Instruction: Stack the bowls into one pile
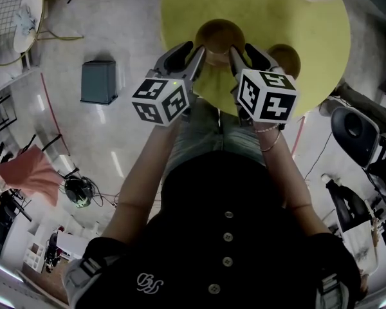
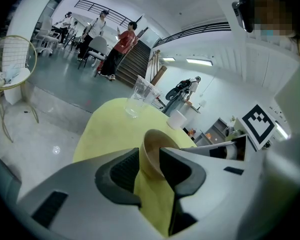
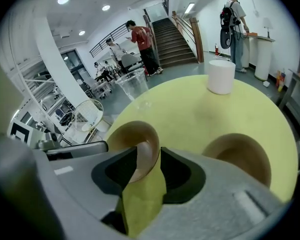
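Left gripper and right gripper each clamp opposite rims of one wooden bowl, nr the near edge of the round yellow table. 2nd bowl sits just right, apart (head and right gripper views only). Table middle is bare; clear cup and white cup at the far side. Grey floor, stairs beyond.

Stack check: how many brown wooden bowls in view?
2. One brown wooden bowl, held by left gripper and right gripper; second bowl on the round yellow table to its right. None apparently hidden.
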### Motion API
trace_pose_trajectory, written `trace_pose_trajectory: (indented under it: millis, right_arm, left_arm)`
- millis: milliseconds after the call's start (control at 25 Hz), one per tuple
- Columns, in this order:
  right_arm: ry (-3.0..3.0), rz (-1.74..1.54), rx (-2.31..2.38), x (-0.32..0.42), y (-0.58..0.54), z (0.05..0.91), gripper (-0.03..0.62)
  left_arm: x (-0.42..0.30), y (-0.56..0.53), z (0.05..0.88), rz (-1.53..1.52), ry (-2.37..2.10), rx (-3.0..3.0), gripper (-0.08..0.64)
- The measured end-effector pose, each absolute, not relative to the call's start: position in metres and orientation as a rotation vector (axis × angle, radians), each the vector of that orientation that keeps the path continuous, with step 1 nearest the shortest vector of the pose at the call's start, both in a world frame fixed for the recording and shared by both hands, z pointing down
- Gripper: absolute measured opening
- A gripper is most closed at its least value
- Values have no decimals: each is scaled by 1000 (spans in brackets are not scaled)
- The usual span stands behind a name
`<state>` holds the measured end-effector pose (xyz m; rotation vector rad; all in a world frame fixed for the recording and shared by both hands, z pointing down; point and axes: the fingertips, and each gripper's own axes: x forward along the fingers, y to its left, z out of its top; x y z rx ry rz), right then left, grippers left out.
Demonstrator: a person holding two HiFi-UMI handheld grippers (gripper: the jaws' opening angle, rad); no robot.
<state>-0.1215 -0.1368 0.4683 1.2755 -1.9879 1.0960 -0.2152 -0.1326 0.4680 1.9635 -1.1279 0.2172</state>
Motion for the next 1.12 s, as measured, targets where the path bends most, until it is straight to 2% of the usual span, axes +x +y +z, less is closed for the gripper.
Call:
trace_pose_trajectory:
  millis: [1120]
  right_arm:
    - [-2152, 1043, 1319, -105, -128, 422, 135]
  left_arm:
    - [-188, -125, 422, 151, -1073, 2056, 114]
